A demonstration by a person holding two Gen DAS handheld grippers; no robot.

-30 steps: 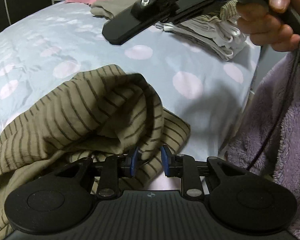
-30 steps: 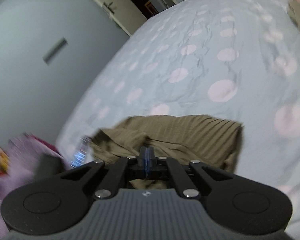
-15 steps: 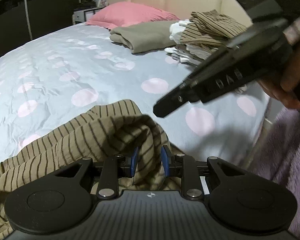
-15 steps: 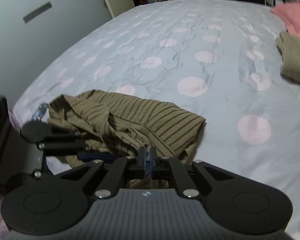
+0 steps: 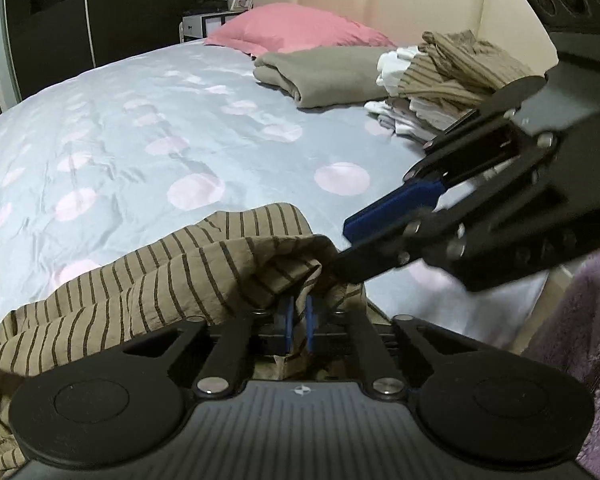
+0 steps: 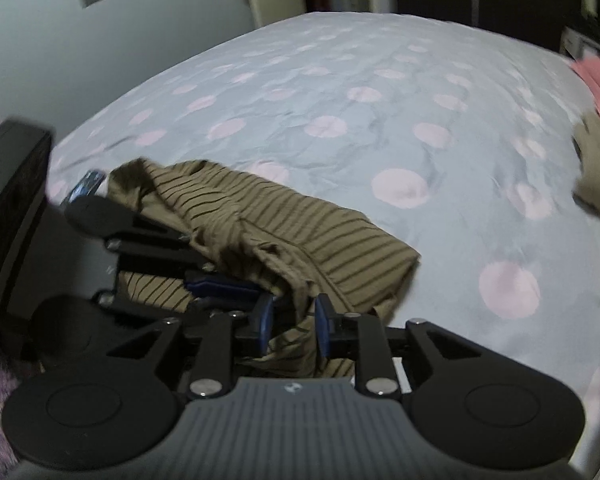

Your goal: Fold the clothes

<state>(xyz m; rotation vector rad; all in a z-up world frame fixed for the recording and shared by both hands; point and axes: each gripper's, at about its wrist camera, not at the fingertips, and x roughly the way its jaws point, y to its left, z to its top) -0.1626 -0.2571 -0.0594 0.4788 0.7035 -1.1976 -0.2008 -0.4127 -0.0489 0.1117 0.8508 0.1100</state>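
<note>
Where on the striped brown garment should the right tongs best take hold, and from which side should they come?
Take the raised, bunched fold at the near edge of the striped garment, beside the pinch of the left tongs. Come from the near side, low over the sheet: the open right tongs straddle that fold, while the far part lies flat.
</note>
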